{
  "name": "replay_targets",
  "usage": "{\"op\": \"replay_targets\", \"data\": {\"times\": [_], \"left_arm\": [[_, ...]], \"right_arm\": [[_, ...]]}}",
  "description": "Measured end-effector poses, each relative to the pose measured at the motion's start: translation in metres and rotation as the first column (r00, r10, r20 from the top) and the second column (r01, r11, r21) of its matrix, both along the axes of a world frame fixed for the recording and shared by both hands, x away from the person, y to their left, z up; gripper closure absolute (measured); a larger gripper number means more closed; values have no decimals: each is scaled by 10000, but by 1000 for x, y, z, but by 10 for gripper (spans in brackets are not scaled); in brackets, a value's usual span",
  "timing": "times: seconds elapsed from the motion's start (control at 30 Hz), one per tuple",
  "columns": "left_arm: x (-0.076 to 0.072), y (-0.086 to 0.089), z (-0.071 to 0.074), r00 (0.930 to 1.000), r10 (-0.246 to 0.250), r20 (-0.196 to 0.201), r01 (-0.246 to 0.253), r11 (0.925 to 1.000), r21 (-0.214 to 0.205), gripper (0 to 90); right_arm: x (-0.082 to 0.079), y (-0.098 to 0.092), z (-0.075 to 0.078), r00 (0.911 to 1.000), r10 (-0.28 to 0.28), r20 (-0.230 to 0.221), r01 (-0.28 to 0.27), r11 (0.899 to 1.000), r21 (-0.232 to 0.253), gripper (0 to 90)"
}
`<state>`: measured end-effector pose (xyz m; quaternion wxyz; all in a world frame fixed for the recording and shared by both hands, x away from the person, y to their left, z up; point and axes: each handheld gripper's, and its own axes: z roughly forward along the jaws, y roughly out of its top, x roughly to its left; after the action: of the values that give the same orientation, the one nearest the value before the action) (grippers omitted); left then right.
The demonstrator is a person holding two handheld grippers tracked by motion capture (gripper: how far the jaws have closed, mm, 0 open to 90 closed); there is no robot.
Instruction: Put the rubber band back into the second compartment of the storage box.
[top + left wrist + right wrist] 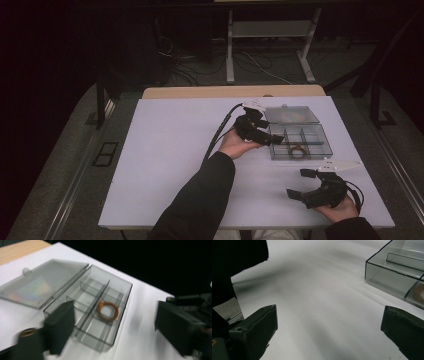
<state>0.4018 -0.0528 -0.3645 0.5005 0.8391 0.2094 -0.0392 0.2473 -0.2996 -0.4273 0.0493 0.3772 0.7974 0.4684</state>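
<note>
**Ring in the box, both tongs empty**

Nearest: right tongs (pixel 302 183) low over the counter (pixel 170 165) at the near right, jaws apart, nothing between them. Bare white surface ahead of them; a dark sleeve (pixel 200 200) crosses the near middle.

Mid: left tongs (pixel 272 138) held at the near-left edge of the clear plastic box (pixel 320 150), jaws wide apart, nothing clamped. No obstacle between them and the box.

Ring (pixel 297 150) lies flat in a near compartment of the box, just beyond the left tongs, not touched; well apart from the right tongs.

Far: box lid (pixel 292 114) hinged open, lying flat behind the box. Wooden edge (pixel 230 92) past the counter, cables on the floor beyond.

Left gripper view gives the dividers and the orange-brown ring (pixel 108 310) clearly, between its two jaws in frame. Right gripper view shows the box corner (pixel 387 275) at upper right, ring just a blur at the edge.
</note>
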Motion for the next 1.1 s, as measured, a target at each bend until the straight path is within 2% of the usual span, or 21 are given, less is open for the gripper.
{"op": "replay_targets", "data": {"times": [0.1, 0.13, 0.2, 0.47, 0.5, 0.6, 0.9, 1.1], "left_arm": [[-4, 5, 2, 9999, 148, 68, -149, 9998, 150, 8], [-5, 7, 3, 9999, 149, 70, -150, 9997, 215, 0], [-8, 12, 5, 9997, 196, 172, -201, 9993, 330, 0], [-19, 40, 13, 9977, 554, 383, -560, 9983, 158, 0], [-20, 44, 14, 9973, 528, 517, -537, 9984, 156, 0], [-25, 56, 15, 9963, 695, 512, -700, 9975, 69, 0], [-43, 94, 15, 9906, 1195, 664, -1208, 9926, 156, 0], [-56, 112, 16, 9876, 1390, 733, -1401, 9901, 95, 0]], "right_arm": [[0, 0, 0, 10000, 2, -17, -2, 10000, -39, 1], [0, 0, 0, 10000, 1, -23, -1, 10000, -43, 1], [0, 0, 0, 10000, 14, -22, -14, 10000, -51, 1], [0, 1, 0, 10000, -26, -21, 25, 10000, -92, 1], [0, 1, 0, 10000, -24, -8, 24, 9999, -97, 1], [-1, 1, 0, 10000, -28, -40, 28, 10000, -90, 0], [-1, 1, 0, 10000, -35, -54, 35, 10000, -57, 0], [-1, 3, 0, 10000, -8, -91, 7, 10000, -70, 1]]}}
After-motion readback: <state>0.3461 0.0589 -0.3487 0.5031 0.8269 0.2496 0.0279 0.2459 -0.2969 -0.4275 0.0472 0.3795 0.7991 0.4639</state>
